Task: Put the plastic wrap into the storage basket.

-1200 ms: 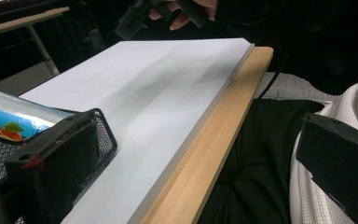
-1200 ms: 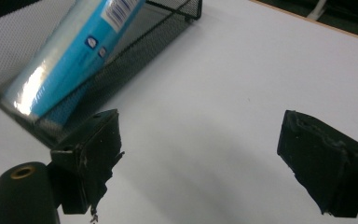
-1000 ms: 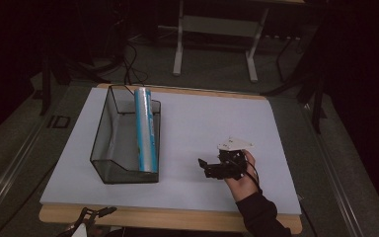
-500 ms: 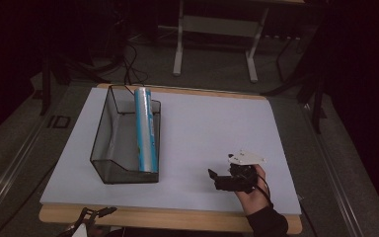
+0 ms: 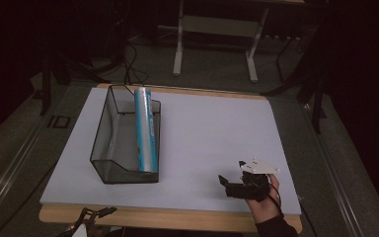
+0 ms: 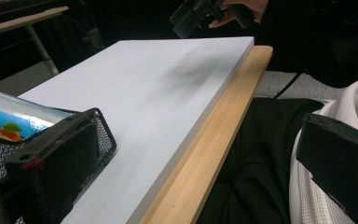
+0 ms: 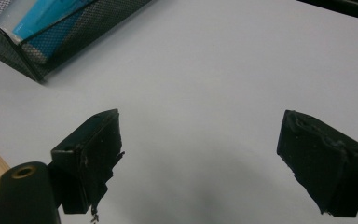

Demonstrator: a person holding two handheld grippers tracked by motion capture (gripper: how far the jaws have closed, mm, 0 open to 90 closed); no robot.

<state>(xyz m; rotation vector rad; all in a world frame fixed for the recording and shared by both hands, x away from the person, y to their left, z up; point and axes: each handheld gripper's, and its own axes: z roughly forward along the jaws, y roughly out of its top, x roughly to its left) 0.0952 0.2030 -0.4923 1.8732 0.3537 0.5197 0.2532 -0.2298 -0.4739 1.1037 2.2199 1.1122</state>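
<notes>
Blue roll (image 5: 144, 129) already lies along the right wall of the mesh basket (image 5: 104, 132) near the counter's (image 5: 212, 128) left edge, while the right tongs (image 5: 225, 183) hover wide open and empty by the near right corner, the left tongs (image 6: 186, 154) likewise open with nothing between them, so little seems left.

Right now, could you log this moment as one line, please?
right gripper: open, empty, over board | left gripper: open, at near edge | roll: in mesh basket
</notes>
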